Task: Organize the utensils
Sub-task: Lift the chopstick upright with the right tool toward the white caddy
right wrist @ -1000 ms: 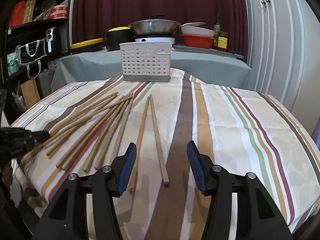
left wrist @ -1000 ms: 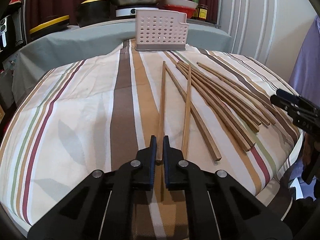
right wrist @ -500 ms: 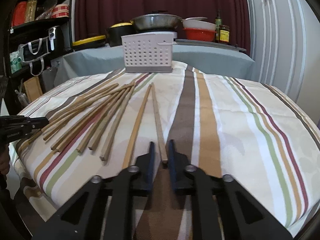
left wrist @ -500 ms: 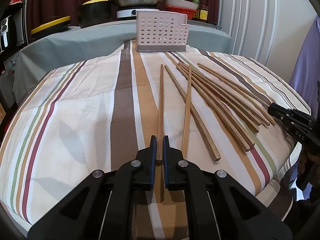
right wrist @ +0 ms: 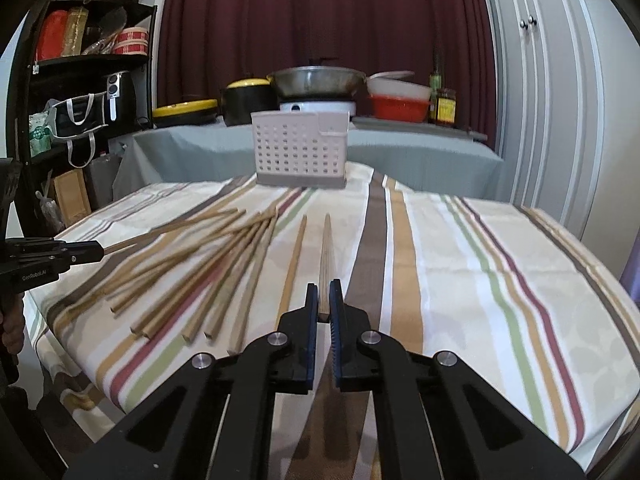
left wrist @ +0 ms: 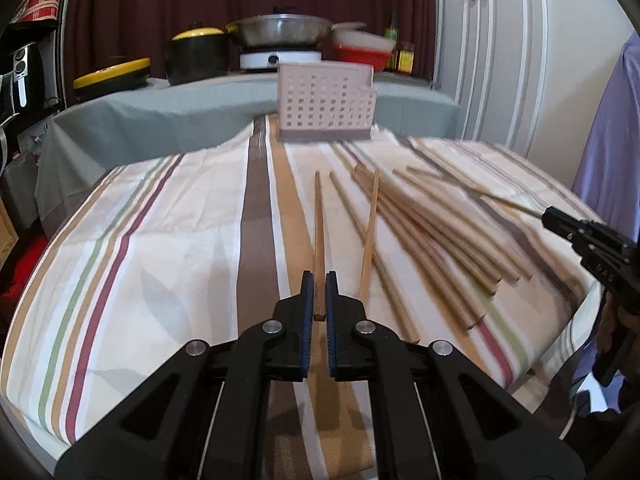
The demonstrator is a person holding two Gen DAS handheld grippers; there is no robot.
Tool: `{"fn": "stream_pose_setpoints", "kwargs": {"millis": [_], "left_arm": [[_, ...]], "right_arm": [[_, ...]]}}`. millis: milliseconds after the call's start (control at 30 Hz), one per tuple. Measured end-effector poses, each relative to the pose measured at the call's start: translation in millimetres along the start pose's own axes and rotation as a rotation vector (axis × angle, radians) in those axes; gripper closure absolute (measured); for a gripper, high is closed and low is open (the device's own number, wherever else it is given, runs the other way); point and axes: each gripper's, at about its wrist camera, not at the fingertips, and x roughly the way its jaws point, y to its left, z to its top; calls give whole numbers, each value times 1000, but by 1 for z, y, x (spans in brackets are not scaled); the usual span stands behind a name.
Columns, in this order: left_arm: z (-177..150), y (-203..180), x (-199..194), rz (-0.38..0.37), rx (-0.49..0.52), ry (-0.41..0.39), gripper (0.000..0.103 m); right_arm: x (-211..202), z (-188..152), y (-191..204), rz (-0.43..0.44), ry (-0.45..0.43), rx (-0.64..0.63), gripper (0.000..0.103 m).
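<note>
My left gripper (left wrist: 319,280) is shut on the near end of a wooden chopstick (left wrist: 319,216), which points away toward the white perforated utensil holder (left wrist: 326,106) at the table's far edge. In the right wrist view my right gripper (right wrist: 324,288) is shut on another chopstick (right wrist: 326,252), aimed at the same holder (right wrist: 300,150). Each gripper also shows in the other's view: the right gripper (left wrist: 560,222) at the right edge, the left gripper (right wrist: 90,257) at the left edge. Several loose chopsticks (left wrist: 432,232) (right wrist: 208,268) lie fanned on the striped cloth between the grippers.
The striped tablecloth (right wrist: 500,280) covers the table; its near edge drops off just below both grippers. Behind the holder a grey-covered counter (left wrist: 180,116) carries pots, a pan and bowls. Shelves (right wrist: 80,60) stand at the left, white cupboard doors (right wrist: 552,100) at the right.
My right gripper went from wide open to shut on a chopstick's near end. Both grippers rose a little, lifting their chopsticks, and the holder sits lower in both views.
</note>
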Motion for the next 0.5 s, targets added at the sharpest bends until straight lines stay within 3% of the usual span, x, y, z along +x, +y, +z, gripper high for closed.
{"fn": "stream_pose_setpoints", "kwargs": {"millis": [267,500], "left_arm": [[20,2,-30,27,-17,-97,97],[53,4,-77,57,-20,-226,97]], "right_arm": [[-19,25,2,-8,-75,-1,96],[-42,60,2,-24,-158,-9,96]]}}
